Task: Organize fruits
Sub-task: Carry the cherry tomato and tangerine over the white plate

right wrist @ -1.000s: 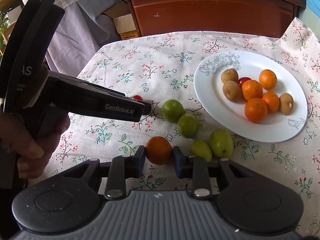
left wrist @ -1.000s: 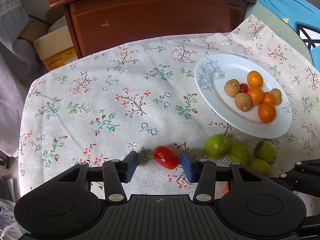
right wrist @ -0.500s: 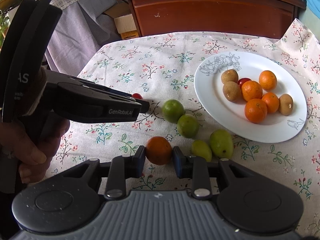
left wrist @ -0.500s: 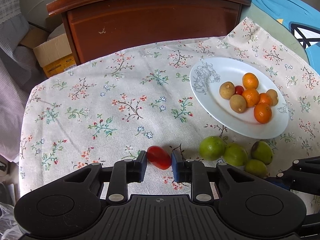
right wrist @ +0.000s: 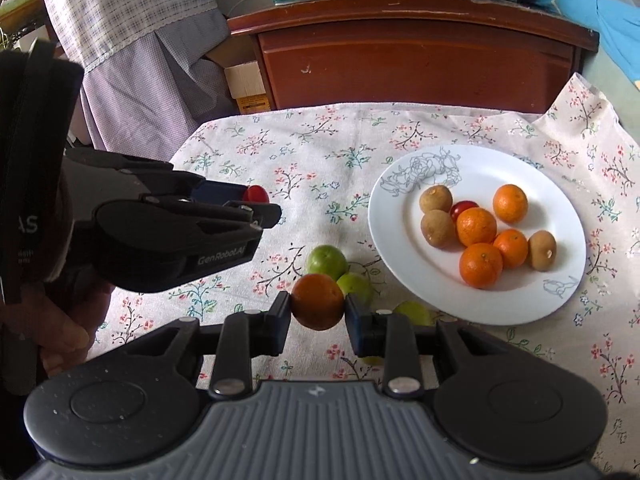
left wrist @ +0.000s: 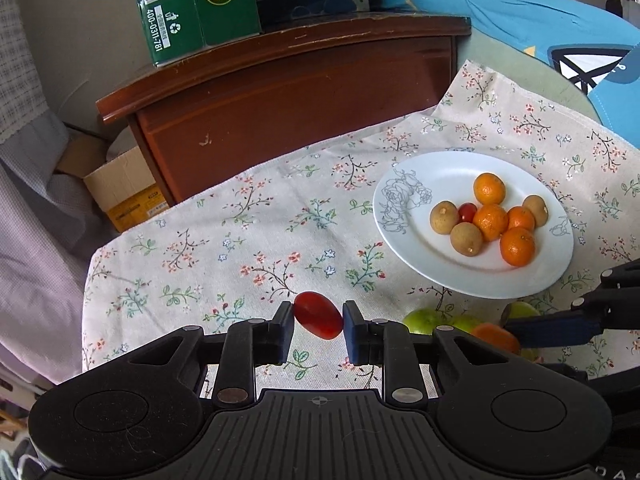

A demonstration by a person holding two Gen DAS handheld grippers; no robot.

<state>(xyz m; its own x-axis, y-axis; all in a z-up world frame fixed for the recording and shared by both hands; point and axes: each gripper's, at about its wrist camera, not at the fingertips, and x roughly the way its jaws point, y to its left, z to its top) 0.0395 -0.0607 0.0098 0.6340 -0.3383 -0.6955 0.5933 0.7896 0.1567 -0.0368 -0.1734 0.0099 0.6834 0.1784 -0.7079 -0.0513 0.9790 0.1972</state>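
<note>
My left gripper (left wrist: 318, 326) is shut on a red cherry tomato (left wrist: 318, 320), held just above the floral tablecloth (left wrist: 248, 248). The right wrist view shows the same tomato (right wrist: 256, 194) at the left gripper's tip. My right gripper (right wrist: 318, 316) is shut on a small orange (right wrist: 318, 302), with green fruits (right wrist: 326, 260) right behind it. To the right a white plate (right wrist: 520, 300) holds several oranges, three brown fruits and one red tomato (right wrist: 464, 207). The left wrist view shows the plate (left wrist: 400, 216) at right, and the right gripper's orange (left wrist: 496, 338) low at right.
A dark wooden cabinet (left wrist: 300, 92) stands behind the table with green cartons (left wrist: 192, 4) on top. A cardboard box (left wrist: 120, 196) sits on the floor at left. Blue fabric (left wrist: 560, 28) lies at the far right. A hand (right wrist: 60, 332) holds the left gripper's handle.
The left gripper closed on the cherry tomato and lifted it off the cloth, tilting up a little. The right gripper kept still, shut on the orange.
</note>
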